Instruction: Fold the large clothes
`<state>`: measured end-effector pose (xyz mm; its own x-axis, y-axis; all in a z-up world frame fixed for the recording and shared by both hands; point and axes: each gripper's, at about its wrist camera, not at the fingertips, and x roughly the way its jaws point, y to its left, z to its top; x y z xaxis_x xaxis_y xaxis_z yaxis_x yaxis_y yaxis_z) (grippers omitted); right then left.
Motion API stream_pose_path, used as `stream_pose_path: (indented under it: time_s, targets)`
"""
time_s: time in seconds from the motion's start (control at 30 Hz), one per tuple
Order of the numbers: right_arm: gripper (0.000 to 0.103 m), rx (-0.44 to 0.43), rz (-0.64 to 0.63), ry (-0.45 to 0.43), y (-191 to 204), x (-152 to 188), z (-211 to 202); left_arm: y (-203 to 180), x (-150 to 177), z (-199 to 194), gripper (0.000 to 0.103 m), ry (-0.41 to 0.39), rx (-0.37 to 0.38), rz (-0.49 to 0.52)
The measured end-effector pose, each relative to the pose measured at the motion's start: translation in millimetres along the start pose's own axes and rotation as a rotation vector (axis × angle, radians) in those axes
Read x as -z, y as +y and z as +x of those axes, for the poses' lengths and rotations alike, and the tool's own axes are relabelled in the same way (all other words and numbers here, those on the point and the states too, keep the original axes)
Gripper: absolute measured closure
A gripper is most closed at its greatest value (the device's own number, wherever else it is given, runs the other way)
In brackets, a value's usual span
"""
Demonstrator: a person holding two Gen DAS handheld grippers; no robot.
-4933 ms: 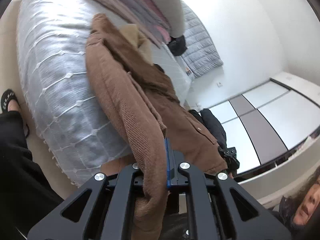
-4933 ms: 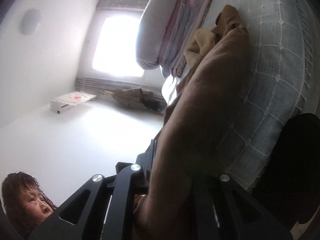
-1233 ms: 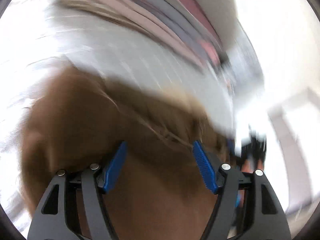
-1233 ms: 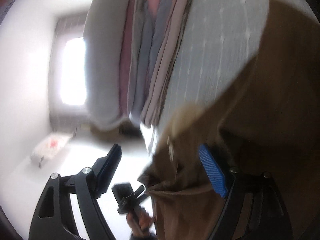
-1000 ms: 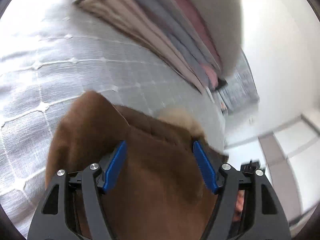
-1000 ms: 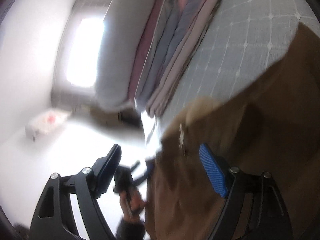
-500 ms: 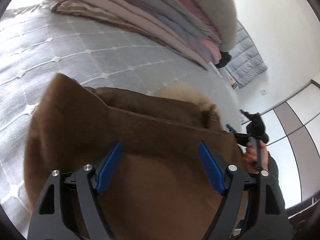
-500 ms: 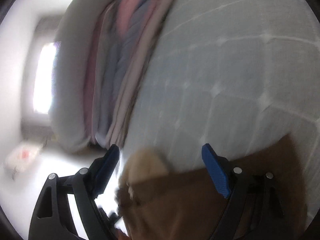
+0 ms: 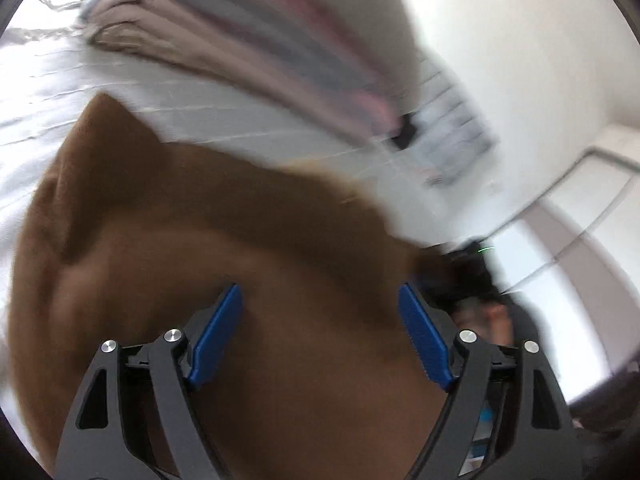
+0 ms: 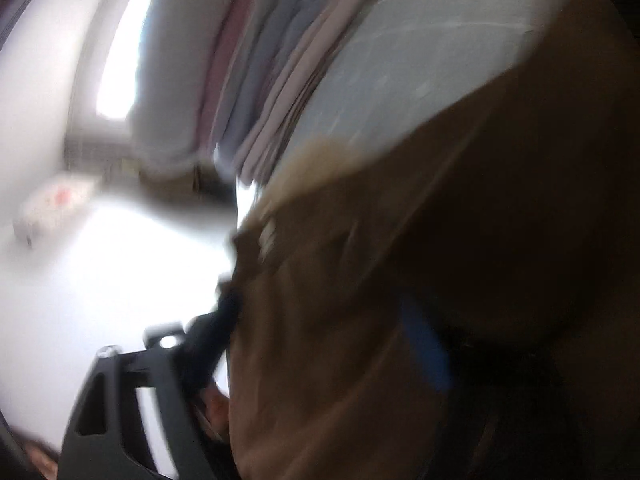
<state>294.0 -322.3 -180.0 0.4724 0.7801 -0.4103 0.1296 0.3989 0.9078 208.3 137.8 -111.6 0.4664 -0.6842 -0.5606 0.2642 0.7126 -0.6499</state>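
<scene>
Clearly soft, bulky: brown coat (image 9: pixel 224 264) on bed (image 9: pixel 36 96), near its edge. Left tongs (image 9: pixel 320 330) wide, empty. Right tongs (image 10: pixel 320 332) closing around coat's left edge; contact unclear. Take edges, not middle.

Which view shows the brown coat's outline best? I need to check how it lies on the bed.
The left wrist view: the coat shows its far edge and a raised corner against the grey bedspread, though blurred. The right wrist view is darker and more smeared; the coat fills its right side, with only its pale collar edge clear.
</scene>
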Motion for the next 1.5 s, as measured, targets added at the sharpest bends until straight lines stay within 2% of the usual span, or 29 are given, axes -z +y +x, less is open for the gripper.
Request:
stream_pose_path:
  time_s: [0.03,0.07,0.17,0.27,0.33,0.43,0.5,0.6,0.73,0.87,0.93,0.97,1.0,1.03,1.1,1.13,1.17,1.2,1.27,1.33,1.43,1.5]
  targets:
    - [0.036,0.005,-0.025,-0.015,8.6,3.4,-7.0,12.9,-3.9,1.6,0.035,0.013,0.015,-0.062]
    - [0.035,0.03,-0.061,-0.016,18.2,9.4,-11.4,17.3,-8.3,-1.8,0.035,0.011,0.037,-0.097]
    - [0.032,0.086,-0.196,0.01,54.5,55.1,-49.0,2.4,-4.9,-37.2,0.035,-0.024,0.02,-0.038]
    - [0.014,0.263,-0.35,-0.059,74.7,113.6,-115.7,-9.2,19.2,-81.5,0.032,-0.022,0.051,-0.031]
    - [0.013,0.38,-0.382,-0.093,69.9,151.4,-159.8,-13.2,46.0,-118.5,0.026,-0.039,0.04,-0.026]
    - [0.012,0.458,-0.313,-0.105,37.6,183.1,-208.7,-7.9,78.6,-151.0,0.022,-0.057,0.018,-0.048]
    - [0.012,0.53,-0.289,-0.106,15.7,195.4,-223.0,8.6,106.6,-176.0,0.018,-0.062,0.002,-0.103]
    - [0.012,0.476,-0.262,-0.086,-7.5,212.5,-229.2,38.1,138.3,-189.2,0.018,-0.071,-0.04,-0.215]
    - [0.012,0.419,-0.316,-0.041,-11.2,222.3,-212.7,62.3,163.7,-185.2,0.018,-0.085,-0.021,-0.332]
    - [0.012,0.453,-0.405,0.028,-2.6,231.6,-192.2,59.4,176.8,-169.9,0.018,-0.057,0.004,-0.339]
    - [0.013,0.498,-0.445,0.043,2.0,232.3,-176.6,50.6,179.6,-161.0,0.018,-0.033,0.008,-0.312]
    - [0.02,0.525,-0.467,0.048,6.5,234.0,-168.2,44.4,180.4,-154.5,0.018,-0.017,-0.014,-0.283]
    - [0.035,0.565,-0.487,0.04,9.9,235.9,-166.3,38.9,181.1,-149.5,0.018,-0.008,-0.035,-0.26]
    - [0.046,0.607,-0.506,0.033,11.3,237.0,-164.4,34.4,182.2,-147.6,0.018,-0.007,-0.055,-0.243]
    - [0.066,0.615,-0.527,0.012,15.9,240.3,-167.7,27.7,180.5,-148.2,0.018,-0.028,-0.069,-0.208]
    - [0.07,0.619,-0.536,0.0,18.3,241.1,-169.5,24.2,177.6,-148.8,0.021,-0.037,-0.086,-0.193]
    - [0.073,0.626,-0.544,-0.015,20.8,240.1,-169.0,22.6,172.8,-148.1,0.036,-0.046,-0.102,-0.172]
    - [0.074,0.642,-0.554,-0.024,21.1,240.0,-167.7,22.2,168.3,-145.5,0.055,-0.034,-0.138,-0.157]
    - [0.077,0.697,-0.59,-0.046,27.9,246.7,-161.6,24.1,161.5,-139.8,0.069,-0.009,-0.122,-0.15]
    - [0.079,0.739,-0.624,-0.072,35.1,251.4,-156.9,18.1,160.1,-137.3,0.078,0.014,-0.143,-0.127]
    - [0.08,0.766,-0.646,-0.121,50.0,256.8,-159.5,7.0,159.5,-139.6,0.082,0.023,-0.199,-0.084]
    - [0.081,0.795,-0.672,-0.138,62.4,260.5,-160.5,-15.8,154.5,-134.7,0.084,0.046,-0.341,0.063]
